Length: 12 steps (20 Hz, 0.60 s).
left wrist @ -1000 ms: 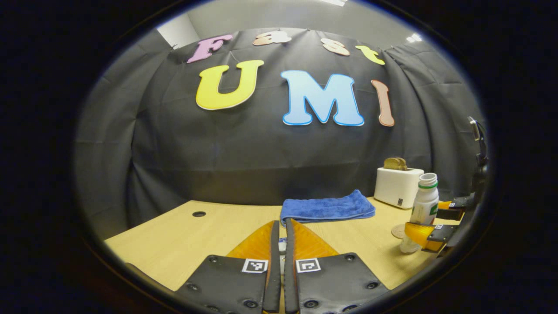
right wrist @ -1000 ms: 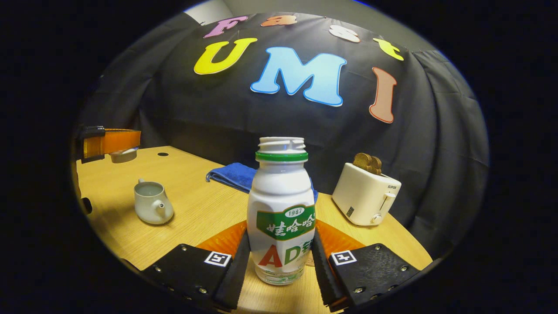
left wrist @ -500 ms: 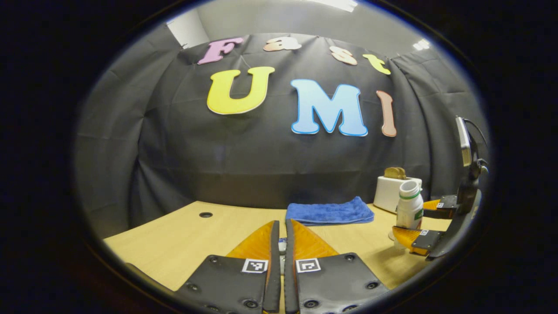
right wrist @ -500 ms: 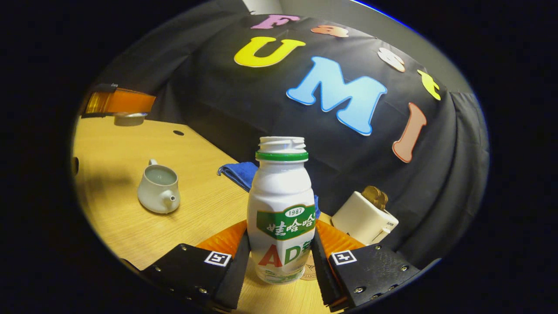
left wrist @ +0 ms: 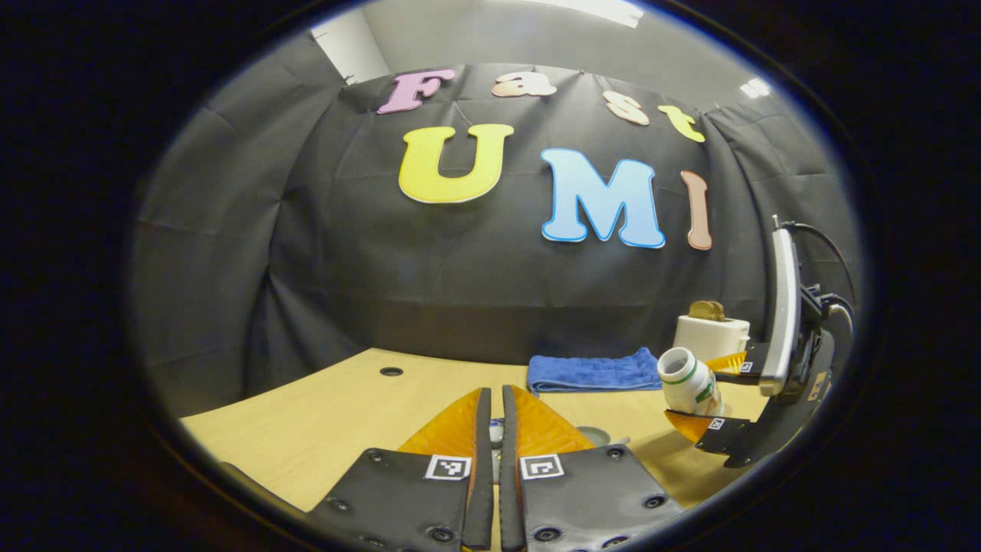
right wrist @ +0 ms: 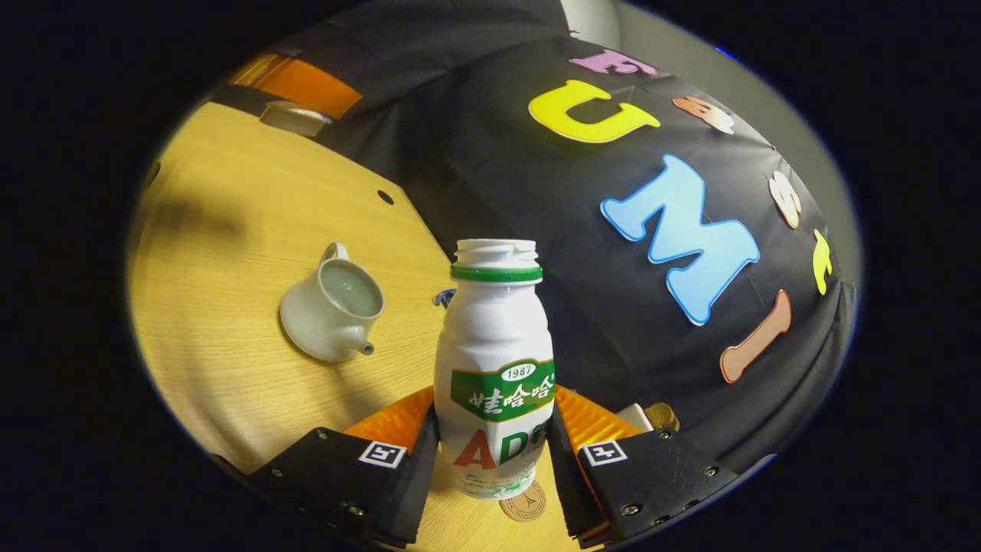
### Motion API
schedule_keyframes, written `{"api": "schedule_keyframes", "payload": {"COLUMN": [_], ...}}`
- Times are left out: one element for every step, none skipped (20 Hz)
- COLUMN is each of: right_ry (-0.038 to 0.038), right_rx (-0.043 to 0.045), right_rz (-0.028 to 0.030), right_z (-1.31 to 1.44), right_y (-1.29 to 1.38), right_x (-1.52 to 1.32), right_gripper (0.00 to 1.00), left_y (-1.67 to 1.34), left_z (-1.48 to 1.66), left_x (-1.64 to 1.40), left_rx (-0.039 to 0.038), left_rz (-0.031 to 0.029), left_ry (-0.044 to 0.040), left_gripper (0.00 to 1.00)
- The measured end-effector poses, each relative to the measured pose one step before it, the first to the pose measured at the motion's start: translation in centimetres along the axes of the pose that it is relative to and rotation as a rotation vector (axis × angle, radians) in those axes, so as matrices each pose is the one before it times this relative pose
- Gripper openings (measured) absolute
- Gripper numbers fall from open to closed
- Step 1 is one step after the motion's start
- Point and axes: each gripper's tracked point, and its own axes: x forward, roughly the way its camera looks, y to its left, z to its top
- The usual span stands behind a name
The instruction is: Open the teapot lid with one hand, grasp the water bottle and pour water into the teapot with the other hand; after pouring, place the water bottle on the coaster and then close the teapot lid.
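**A:** Teapot status? That small pale ceramic teapot (right wrist: 331, 309) sits open on the light wooden table (right wrist: 207, 253), left of the white plastic water bottle with the green collar (right wrist: 495, 368).

**B:** Pour step, I'd say. Right gripper (right wrist: 494, 452) is clamped on the tilting bottle, off the round coaster (right wrist: 524, 504). Left gripper (left wrist: 494, 437) pinches the lid (right wrist: 296, 118), nearly closed. Next: mouth over the opening.

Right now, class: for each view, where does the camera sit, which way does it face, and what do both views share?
Left gripper view: rides the left hand-held gripper, facing the wall across the table; own fingers nearly closed.
Right gripper view: rides the right hand-held gripper, tilted, facing the teapot; own fingers grip the bottle.
Shared: bottle, table, toaster.
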Motion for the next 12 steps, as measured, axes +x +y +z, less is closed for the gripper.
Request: {"api": "schedule_keyframes", "payload": {"right_ry": [0.00740,0.00731,0.00975,0.00768,0.00629,0.00681,0.00667,0.00568,0.00533,0.00498,0.00303,0.00499], "right_rx": [-0.02352,-0.02067,-0.01804,-0.01858,-0.01828,-0.01726,-0.01750,-0.01895,-0.02380,-0.02476,-0.02364,-0.02010], "right_rz": [0.00712,0.00589,0.00625,0.00647,0.00639,0.00480,0.00514,0.00225,0.00049,-0.00209,-0.00022,0.00095], "right_z": [-0.023,-0.036,-0.068,0.015,0.012,-0.088,-0.082,-0.047,-0.022,0.003,-0.122,-0.103], "right_y": [0.347,0.254,0.275,0.333,0.244,0.089,0.066,-0.007,-0.079,-0.100,0.075,0.057], "right_x": [0.386,0.256,0.361,0.280,0.260,0.151,0.280,0.037,0.039,0.041,0.199,0.111], "right_gripper": [0.69,0.69,0.69,0.69,0.69,0.69,0.69,0.69,0.69,0.69,0.69,0.69], "left_y": [0.323,0.314,0.336,0.300,0.340,0.250,0.245,0.163,0.163,-0.010,0.107,-0.090], "left_z": [0.087,-0.020,0.230,0.158,0.224,-0.008,0.059,-0.101,-0.056,-0.160,-0.092,-0.058], "left_x": [-0.279,-0.179,-0.188,-0.159,-0.207,-0.187,-0.166,-0.078,-0.077,0.022,-0.085,0.004], "left_rx": [-0.00105,0.00150,0.00407,0.00481,0.00523,0.00368,0.00117,-0.00023,-0.00184,-0.00236,-0.00189,-0.00115], "left_rz": [0.00325,0.00589,0.00535,0.00655,0.00512,0.00447,0.00303,0.00259,0.00114,-0.00013,-0.00058,0.00056], "left_ry": [-0.00196,-0.00186,-0.00325,-0.00423,-0.00452,-0.00348,-0.00083,0.00109,0.00188,0.00281,0.00202,0.00195], "left_gripper": [0.14,0.13,0.13,0.14,0.10,0.10,0.13,0.14,0.10,0.14,0.14,0.14]}}
